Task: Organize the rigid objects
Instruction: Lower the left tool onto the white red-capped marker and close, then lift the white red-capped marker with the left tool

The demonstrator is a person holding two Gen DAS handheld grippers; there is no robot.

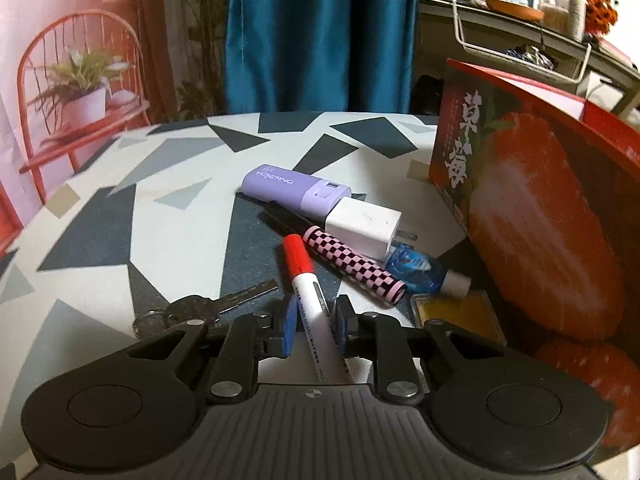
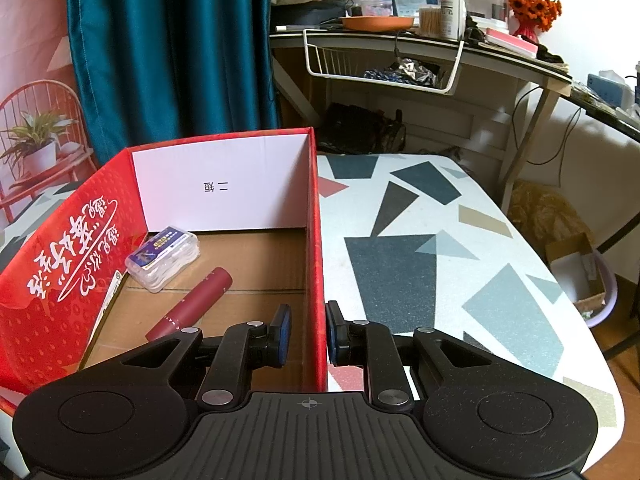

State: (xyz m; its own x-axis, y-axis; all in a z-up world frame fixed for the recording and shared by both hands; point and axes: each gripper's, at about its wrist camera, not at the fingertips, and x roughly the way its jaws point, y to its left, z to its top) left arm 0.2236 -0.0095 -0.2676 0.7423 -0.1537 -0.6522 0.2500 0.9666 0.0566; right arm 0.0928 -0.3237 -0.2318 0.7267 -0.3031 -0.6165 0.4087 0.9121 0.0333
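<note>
**poster1:** Grippers first, since someone asked. In the left wrist view our left gripper (image 1: 316, 322) is closed narrow on the red-capped white marker (image 1: 307, 292), blue pads (image 1: 291, 320) pressing each side of the barrel, red cap pointing toward upper centre of the frame. In the right wrist view our right gripper (image 2: 307, 334) is clamped narrow on the right wall of the red strawberry box (image 2: 318, 240), one pad inside, one outside.

**poster2:** And the rest of the clutter?

**poster1:** Left view, centre: we see a purple power bank (image 1: 294, 190) on the patterned table (image 1: 120, 220), a white plug adapter (image 1: 362, 228) touching its right end, a black pen (image 1: 286, 220) poking out beneath them, and a pink-and-black checkered tube (image 1: 352, 268) lying diagonally just right of the marker cap. A blue correction tape (image 1: 424, 272) sits beside the tube, near the box's outside wall at the right edge. A yellow flat thing (image 1: 456, 312) lies below it; we can't tell what it is. Keys (image 1: 208, 308) lie lower left of centre, beside the left finger.

**poster2:** Anything in the box already?

**poster1:** Right view, left-centre: a clear plastic case (image 2: 164, 258) and a dark red tube (image 2: 190, 304) lie on the cardboard floor, just beside each other.
</note>
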